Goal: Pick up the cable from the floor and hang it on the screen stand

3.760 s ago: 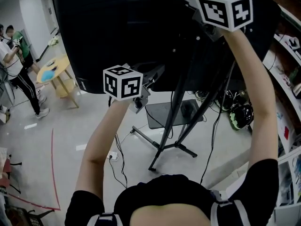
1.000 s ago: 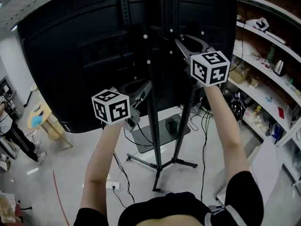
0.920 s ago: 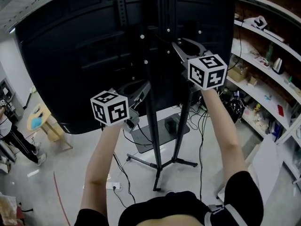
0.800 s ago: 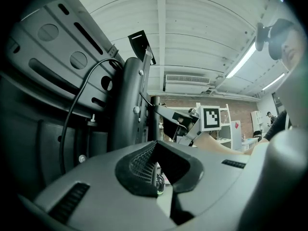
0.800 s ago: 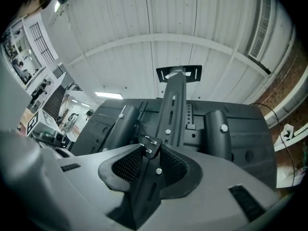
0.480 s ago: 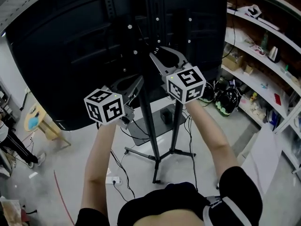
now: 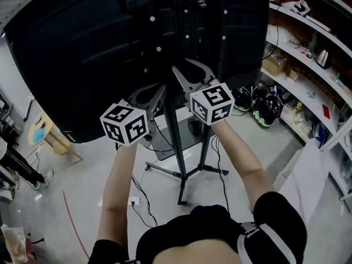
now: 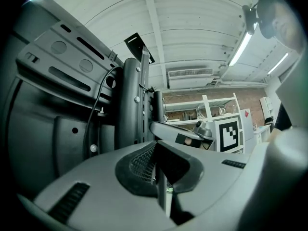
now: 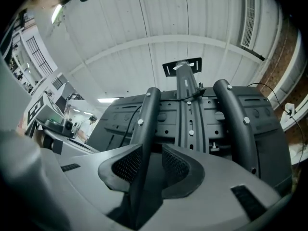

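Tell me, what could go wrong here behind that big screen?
The right gripper's open jaws straddle an upright tube of the stand. A sideways tug could catch it and rock the screen. Loose cables trail over the floor round the stand's feet, so a step there might snag one.

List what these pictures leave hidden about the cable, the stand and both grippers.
Left gripper: jaws together; left gripper view too dark to show anything thin pinched.
Right gripper: jaws apart; right gripper view cannot settle whether the stand pole is between or behind them.
Thin cable, left gripper view: ends hidden behind the stand and the gripper.
Floor cables, head view: too small to trace.
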Demonstrator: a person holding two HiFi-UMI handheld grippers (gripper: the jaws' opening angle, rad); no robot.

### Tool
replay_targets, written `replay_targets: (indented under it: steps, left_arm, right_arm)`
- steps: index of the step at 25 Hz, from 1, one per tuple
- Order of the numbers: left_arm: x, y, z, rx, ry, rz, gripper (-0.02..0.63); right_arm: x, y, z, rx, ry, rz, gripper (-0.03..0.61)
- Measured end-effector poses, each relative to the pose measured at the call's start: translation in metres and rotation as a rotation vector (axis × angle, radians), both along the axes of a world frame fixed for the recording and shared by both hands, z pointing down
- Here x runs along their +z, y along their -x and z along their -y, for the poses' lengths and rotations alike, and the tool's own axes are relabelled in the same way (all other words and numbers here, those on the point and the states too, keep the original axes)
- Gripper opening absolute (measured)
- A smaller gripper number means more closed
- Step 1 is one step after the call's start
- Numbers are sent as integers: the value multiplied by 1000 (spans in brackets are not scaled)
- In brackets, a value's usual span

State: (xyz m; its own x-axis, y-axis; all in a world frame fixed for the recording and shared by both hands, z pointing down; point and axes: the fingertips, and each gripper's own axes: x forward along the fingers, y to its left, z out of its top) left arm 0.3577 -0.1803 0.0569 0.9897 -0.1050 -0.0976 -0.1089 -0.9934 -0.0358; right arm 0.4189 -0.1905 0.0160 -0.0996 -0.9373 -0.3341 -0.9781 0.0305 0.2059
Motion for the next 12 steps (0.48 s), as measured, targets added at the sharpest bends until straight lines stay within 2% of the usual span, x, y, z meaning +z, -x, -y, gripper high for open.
replay_targets:
  steps: [5,12]
  left_arm:
    - [21,-2,-12,-28,15,-10,3]
    - [56,7,-20,-94,23,-20,3]
  right_arm:
    - [25,6,-19,0,20,11,127]
    - [65,15,-37,-19,58,77,127]
